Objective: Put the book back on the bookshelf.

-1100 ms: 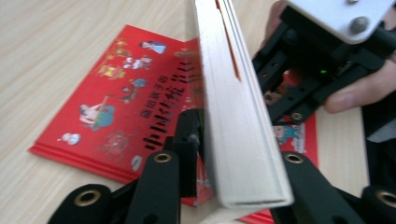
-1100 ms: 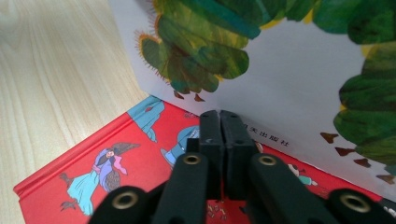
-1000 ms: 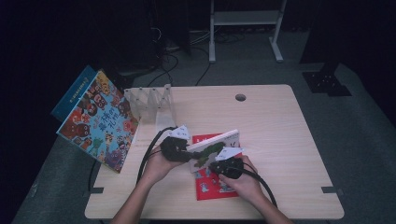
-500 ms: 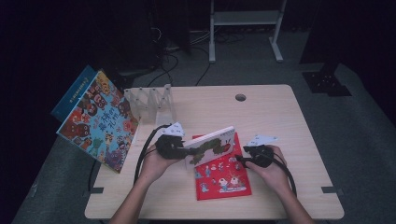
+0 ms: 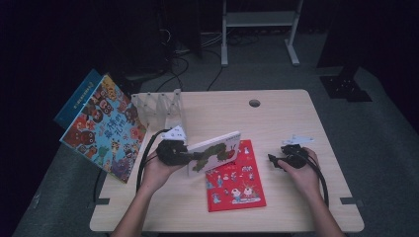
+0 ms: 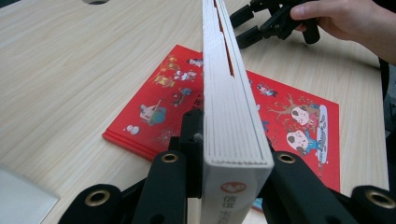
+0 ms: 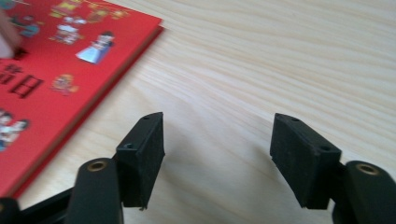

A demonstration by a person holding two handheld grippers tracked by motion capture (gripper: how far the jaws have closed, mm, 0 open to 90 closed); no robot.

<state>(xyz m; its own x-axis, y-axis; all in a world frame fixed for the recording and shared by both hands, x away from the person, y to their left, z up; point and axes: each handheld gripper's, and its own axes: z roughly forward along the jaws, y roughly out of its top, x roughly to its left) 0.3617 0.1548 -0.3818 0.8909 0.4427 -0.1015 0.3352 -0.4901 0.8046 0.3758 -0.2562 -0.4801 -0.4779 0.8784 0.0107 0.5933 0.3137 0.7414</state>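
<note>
**Board book up on edge, rack next**

My left tongs [image 5: 179, 152] are clamped on the white board book [image 5: 215, 153], which I see standing on its long edge above the worktop [image 5: 276, 118], its lower corner over the red picture book [image 5: 234, 182] lying flat below. In the left gripper view the 2 black jaws press either side of the thick page block [image 6: 233, 116], so the grip looks firm. My right tongs [image 5: 274, 160] have just been opening and now stand apart with nothing between them, off to the right of the red book; the right gripper view shows bare wood between the pads [image 7: 140, 154].

I judge this as the handover step done: the book is carried by 1 hand alone. The clear slotted rack [image 5: 158, 108] sits at the back left, beside the large colourful book [image 5: 101, 128] leaning there. The next move calls for keeping the book upright, swinging it left and back, and lining its lower edge with a free slot before lowering.
</note>
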